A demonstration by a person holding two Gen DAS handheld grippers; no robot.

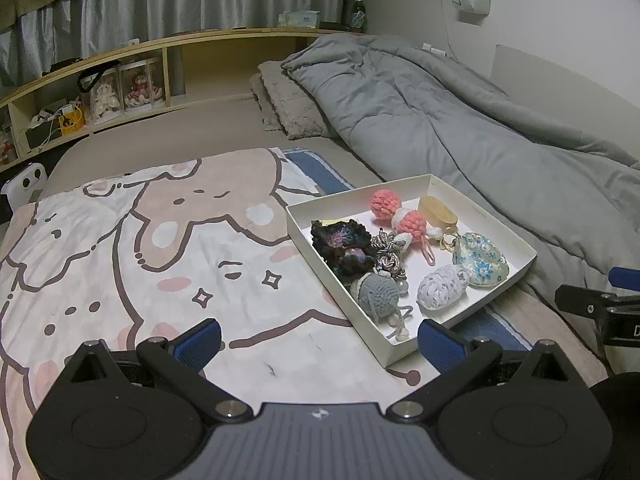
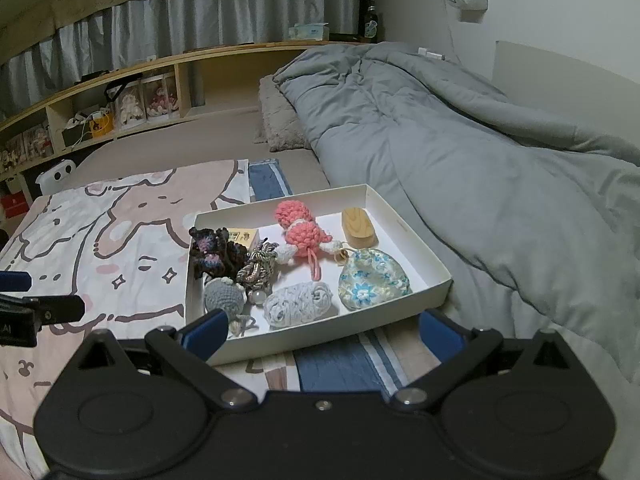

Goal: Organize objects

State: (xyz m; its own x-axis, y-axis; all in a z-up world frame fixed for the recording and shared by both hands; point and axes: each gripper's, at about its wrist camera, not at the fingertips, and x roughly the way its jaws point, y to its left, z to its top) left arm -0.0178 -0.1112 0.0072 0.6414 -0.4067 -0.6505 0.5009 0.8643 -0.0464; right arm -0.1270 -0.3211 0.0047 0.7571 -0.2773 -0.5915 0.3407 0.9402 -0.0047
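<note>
One yellow item (image 2: 243,237) half-hidden behind dark crochet (image 2: 218,254)

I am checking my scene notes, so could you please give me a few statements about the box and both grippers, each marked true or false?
1. Both the left gripper and the right gripper are open and hold nothing. True.
2. The white box is empty. False: it holds several small items, among them a pink crochet toy.
3. The floral pouch lies inside the box. True.
4. The box sits on the grey duvet. False: it rests on the cartoon-print blanket, beside the duvet.
</note>
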